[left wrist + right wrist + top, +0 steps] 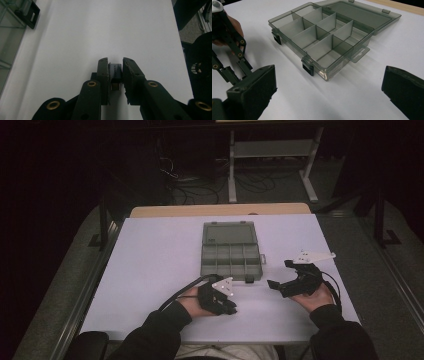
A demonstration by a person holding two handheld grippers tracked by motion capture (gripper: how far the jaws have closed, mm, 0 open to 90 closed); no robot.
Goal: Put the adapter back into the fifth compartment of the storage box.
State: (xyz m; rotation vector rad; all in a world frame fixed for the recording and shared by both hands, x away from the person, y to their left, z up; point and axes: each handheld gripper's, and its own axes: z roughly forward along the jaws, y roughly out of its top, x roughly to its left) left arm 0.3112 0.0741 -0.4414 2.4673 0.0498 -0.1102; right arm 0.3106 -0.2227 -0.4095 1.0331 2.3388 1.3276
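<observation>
- The left gripper [115, 72] is clamped on a small dark USB-style adapter [115, 75]. In the left gripper view both pads press its sides, and its metal plug end points back toward the hand.
- The adapter sits low between the jaws, just above the white worktop [150, 270]. This grip probably leaves the body free so it can be dropped into a cell.
- In the high view the left gripper [227, 306] lies near the front edge of the worktop, left of centre. Its cable loops back toward the sleeve.
- The right gripper [329, 92] stands wide open and holds nothing. In its own view the two black jaws frame bare worktop.
- In the high view the right gripper [280, 280] rests near the front right of the worktop and points at the box. It is judged to be placed to steady the box.
- The compartment box [231, 260], of clear grey plastic, sits at the middle of the worktop. Its lid [362, 12] is folded flat toward the far edge.
- The dividers [322, 30] form small cells, and no contents can be made out in them.
- The black latches [308, 67] face the near edge, so the open side is toward both grippers.
- Judged step: carry the adapter from the front edge to a cell.
</observation>
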